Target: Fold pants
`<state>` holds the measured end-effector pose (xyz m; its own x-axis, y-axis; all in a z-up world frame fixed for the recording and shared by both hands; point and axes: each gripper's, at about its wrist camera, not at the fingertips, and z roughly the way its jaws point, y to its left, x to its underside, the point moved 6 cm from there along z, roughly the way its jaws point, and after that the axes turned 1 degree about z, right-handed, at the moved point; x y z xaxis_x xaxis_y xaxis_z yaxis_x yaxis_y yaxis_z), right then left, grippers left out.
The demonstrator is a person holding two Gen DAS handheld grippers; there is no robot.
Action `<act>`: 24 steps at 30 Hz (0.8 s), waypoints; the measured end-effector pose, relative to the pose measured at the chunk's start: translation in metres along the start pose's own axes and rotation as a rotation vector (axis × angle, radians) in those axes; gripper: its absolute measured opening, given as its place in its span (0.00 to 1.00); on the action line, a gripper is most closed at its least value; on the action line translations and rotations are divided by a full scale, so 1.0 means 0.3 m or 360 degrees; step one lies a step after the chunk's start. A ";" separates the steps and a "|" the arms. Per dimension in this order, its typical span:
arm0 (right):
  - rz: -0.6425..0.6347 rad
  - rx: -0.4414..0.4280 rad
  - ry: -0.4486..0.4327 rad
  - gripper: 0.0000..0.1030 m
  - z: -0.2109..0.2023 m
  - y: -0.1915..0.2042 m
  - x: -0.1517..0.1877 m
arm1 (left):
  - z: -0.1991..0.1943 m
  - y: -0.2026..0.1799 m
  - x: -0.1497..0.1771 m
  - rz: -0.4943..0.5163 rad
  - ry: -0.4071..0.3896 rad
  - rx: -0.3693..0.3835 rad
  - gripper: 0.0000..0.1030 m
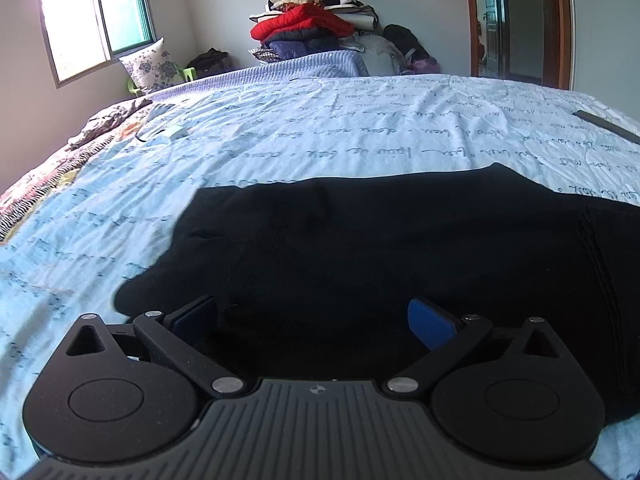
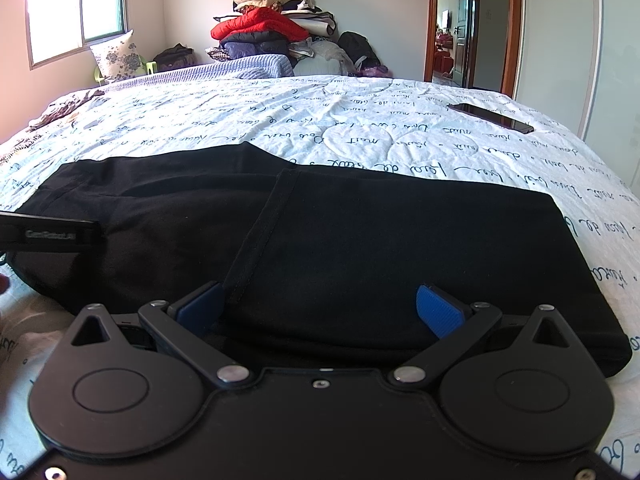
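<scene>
Script-print bedspread [image 2: 360, 136]; black pants [image 2: 360, 240] lie crosswise ahead. I see both grippers, left gripper [image 1: 312, 320] and right gripper [image 2: 320, 308], spread wide at the near edge, gripping nothing.

Black pants [image 2: 360, 248] lie flat on the bed, folded over themselves: a hemmed edge [image 2: 260, 240] runs diagonally across the top layer, right side squared off. In the left wrist view the pants [image 1: 360, 248] show an uneven left edge, fabric slightly wrinkled.
</scene>
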<state>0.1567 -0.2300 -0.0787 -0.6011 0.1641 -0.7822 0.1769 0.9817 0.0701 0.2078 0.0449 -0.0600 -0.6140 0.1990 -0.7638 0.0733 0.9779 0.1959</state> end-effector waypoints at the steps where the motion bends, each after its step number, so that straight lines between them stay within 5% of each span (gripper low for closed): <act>1: 0.0000 0.0004 0.0004 1.00 -0.002 -0.001 -0.004 | -0.012 0.019 -0.001 0.0007 0.0000 -0.0035 1.00; 10: -0.0156 -0.0179 -0.0045 1.00 -0.067 0.117 -0.097 | -0.110 0.297 -0.054 -0.0149 -0.0010 -0.0332 0.99; 14: -0.0490 -0.0251 -0.0194 1.00 -0.098 0.277 -0.180 | -0.164 0.478 -0.085 -0.0307 -0.0025 -0.0538 0.99; 19: -0.1142 -0.0144 -0.0425 1.00 -0.094 0.535 -0.187 | -0.238 0.655 -0.101 -0.0354 -0.0051 -0.0809 1.00; 22: -0.1495 -0.0069 -0.0593 1.00 -0.095 0.687 -0.122 | -0.239 0.697 -0.086 -0.0385 -0.0016 -0.0784 0.99; 24: -0.1638 -0.0094 -0.0666 0.98 -0.098 0.767 -0.080 | -0.213 0.697 -0.066 -0.0427 0.0040 -0.0622 0.99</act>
<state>0.1888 -0.0052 -0.0256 -0.1273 -0.7656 -0.6306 -0.2991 0.6358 -0.7116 0.1849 0.2413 0.0354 -0.5900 -0.0634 -0.8049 -0.3886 0.8962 0.2142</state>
